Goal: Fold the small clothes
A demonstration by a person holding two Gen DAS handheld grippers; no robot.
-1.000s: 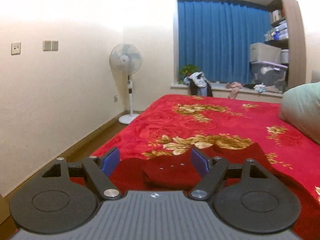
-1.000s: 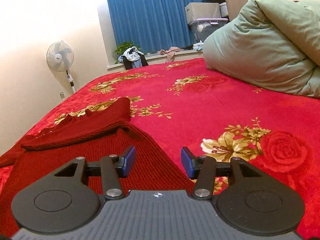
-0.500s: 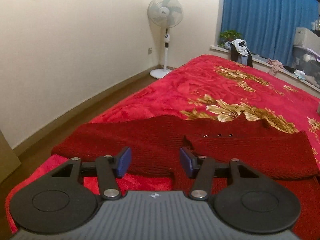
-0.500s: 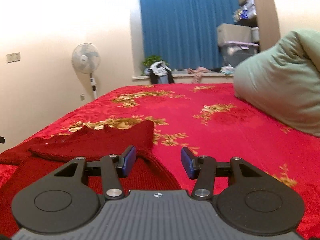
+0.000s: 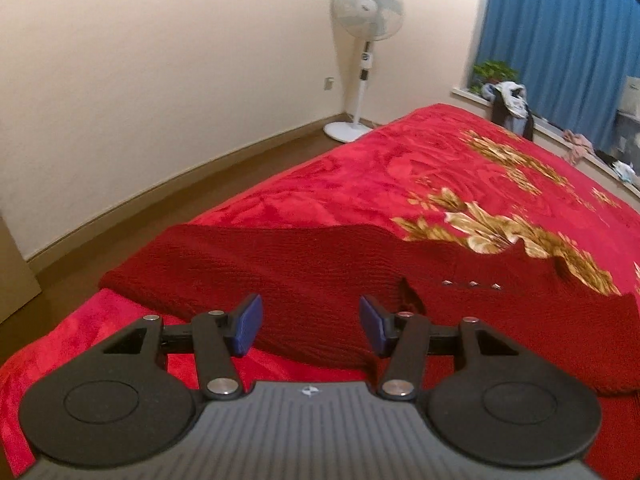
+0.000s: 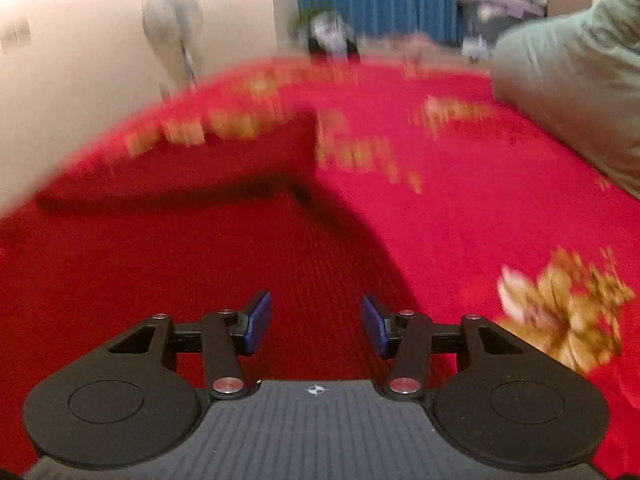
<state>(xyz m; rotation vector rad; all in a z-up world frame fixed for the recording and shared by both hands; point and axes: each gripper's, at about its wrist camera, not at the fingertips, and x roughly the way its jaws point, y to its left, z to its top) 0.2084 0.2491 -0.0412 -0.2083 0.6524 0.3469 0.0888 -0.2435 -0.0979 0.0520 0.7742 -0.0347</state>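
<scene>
A dark red knitted sweater (image 5: 320, 264) lies flat on the red floral bedspread (image 5: 400, 168), with small buttons near its neck. My left gripper (image 5: 310, 324) is open and empty, just above the sweater's near edge by the left sleeve. In the blurred right wrist view the sweater (image 6: 200, 264) fills the lower left. My right gripper (image 6: 316, 322) is open and empty over the sweater's body, close to its right edge.
A standing fan (image 5: 364, 60) is by the wall at the bed's far left corner. Brown floor (image 5: 120, 232) runs along the bed's left edge. A green duvet (image 6: 572, 88) is piled at the right. Blue curtains (image 5: 560, 48) and a cluttered windowsill lie beyond the bed.
Both grippers have tilted down and come closer to the sweater. The left view has swung left towards the wall and the sleeve. The right view is now motion-blurred. Both grippers stay open.
</scene>
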